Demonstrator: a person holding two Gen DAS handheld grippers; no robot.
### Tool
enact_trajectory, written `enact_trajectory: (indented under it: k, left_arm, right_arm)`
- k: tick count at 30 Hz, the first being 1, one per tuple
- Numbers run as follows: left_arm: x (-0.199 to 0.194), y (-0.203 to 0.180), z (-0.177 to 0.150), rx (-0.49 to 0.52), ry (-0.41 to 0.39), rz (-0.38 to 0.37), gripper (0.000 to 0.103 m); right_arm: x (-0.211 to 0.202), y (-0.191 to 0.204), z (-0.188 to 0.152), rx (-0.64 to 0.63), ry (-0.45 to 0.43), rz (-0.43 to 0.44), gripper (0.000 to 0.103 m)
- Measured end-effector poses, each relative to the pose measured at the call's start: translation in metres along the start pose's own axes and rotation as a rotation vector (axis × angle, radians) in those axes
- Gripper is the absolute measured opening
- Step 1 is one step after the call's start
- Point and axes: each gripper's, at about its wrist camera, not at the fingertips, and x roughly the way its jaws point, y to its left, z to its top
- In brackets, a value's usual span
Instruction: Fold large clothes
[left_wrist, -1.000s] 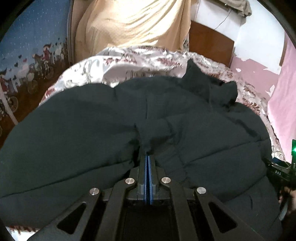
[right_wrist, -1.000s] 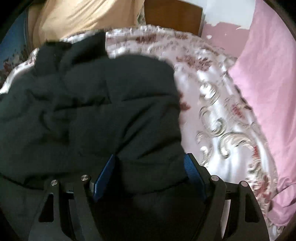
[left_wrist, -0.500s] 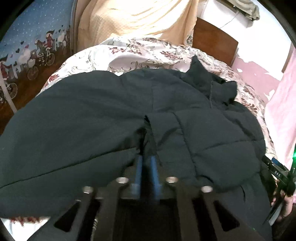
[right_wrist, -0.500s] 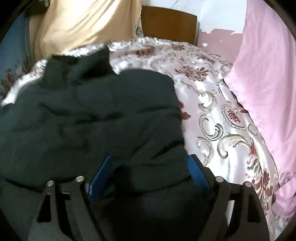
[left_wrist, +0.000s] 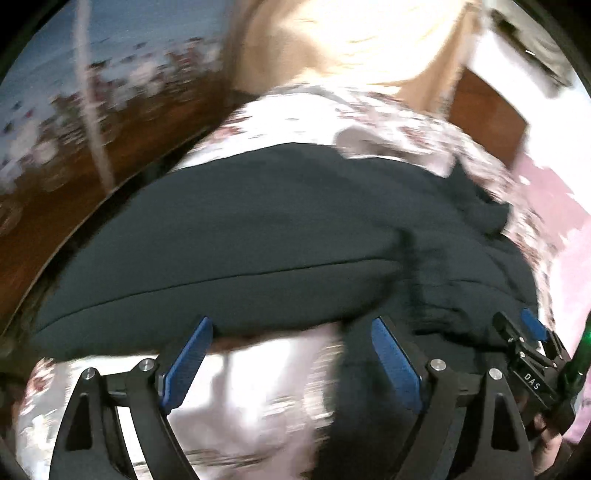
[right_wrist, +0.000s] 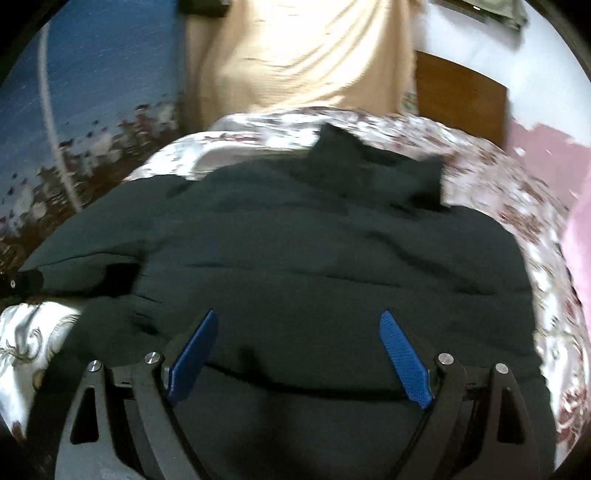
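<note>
A large dark padded jacket (left_wrist: 258, 229) lies spread on a floral bedspread (left_wrist: 258, 387), with its collar toward the headboard. It also fills the right wrist view (right_wrist: 332, 251). My left gripper (left_wrist: 291, 332) is open and empty, just in front of the jacket's near hem, over bare bedspread. My right gripper (right_wrist: 299, 325) is open and empty, hovering over the jacket's lower part. The right gripper also shows at the right edge of the left wrist view (left_wrist: 532, 343). Both views are motion-blurred.
A wooden headboard (right_wrist: 461, 99) and a beige hanging cloth (right_wrist: 303, 55) stand behind the bed. A pink sheet (right_wrist: 580, 258) lies along the right side. A blue patterned wall hanging (left_wrist: 74, 85) is on the left.
My left gripper has opened and let go of the jacket fold, then pulled back toward the hem. My right gripper has stayed open and pulled back from the jacket.
</note>
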Motion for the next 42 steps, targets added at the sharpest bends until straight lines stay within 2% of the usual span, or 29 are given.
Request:
enact_trajectory:
  k: [3, 8, 15, 18, 20, 26, 28, 30, 31, 33, 35, 38, 42]
  left_arm:
    - [-0.007, 0.039, 0.002, -0.101, 0.01, 0.012, 0.088]
    - [-0.017, 0.107, -0.003, -0.286, 0.013, -0.023, 0.088]
    - [-0.003, 0.175, -0.015, -0.576, 0.033, -0.04, 0.088]
    - [0.013, 0.185, -0.02, -0.648, 0.069, -0.055, 0.088]
    - [0.019, 0.185, -0.02, -0.657, 0.079, -0.033, 0.09]
    - [0.029, 0.188, -0.018, -0.712, 0.064, 0.013, 0.092]
    - [0.03, 0.183, -0.014, -0.693, 0.039, 0.033, 0.078]
    - [0.029, 0.181, -0.01, -0.672, 0.02, 0.053, 0.054]
    - [0.029, 0.182, -0.008, -0.666, 0.012, 0.056, 0.047]
    - [0.029, 0.184, -0.005, -0.659, -0.005, 0.061, 0.027]
    - [0.027, 0.183, -0.002, -0.64, -0.03, 0.07, 0.016]
    - [0.016, 0.175, 0.001, -0.588, -0.086, 0.077, 0.008]
    - [-0.005, 0.152, 0.014, -0.465, -0.193, 0.1, 0.006]
  right_arm:
    - [0.009, 0.036, 0.006, -0.029, -0.006, 0.018, 0.086]
    - [0.034, 0.077, 0.005, -0.096, 0.023, -0.038, 0.086]
    - [0.04, 0.088, 0.0, -0.131, 0.035, -0.059, 0.088]
    - [0.041, 0.088, -0.001, -0.14, 0.037, -0.061, 0.089]
    - [0.042, 0.088, -0.002, -0.147, 0.038, -0.061, 0.09]
    - [0.045, 0.091, -0.002, -0.152, 0.041, -0.057, 0.091]
    - [0.045, 0.091, -0.001, -0.151, 0.039, -0.056, 0.091]
    - [0.042, 0.091, 0.001, -0.152, 0.024, -0.051, 0.091]
    - [0.04, 0.09, 0.002, -0.152, 0.011, -0.043, 0.091]
    - [0.037, 0.089, 0.004, -0.147, -0.007, -0.041, 0.091]
    - [0.039, 0.087, 0.006, -0.136, -0.002, -0.041, 0.091]
    - [0.042, 0.085, 0.005, -0.125, 0.008, -0.034, 0.091]
    - [0.039, 0.086, 0.007, -0.132, 0.011, -0.046, 0.091]
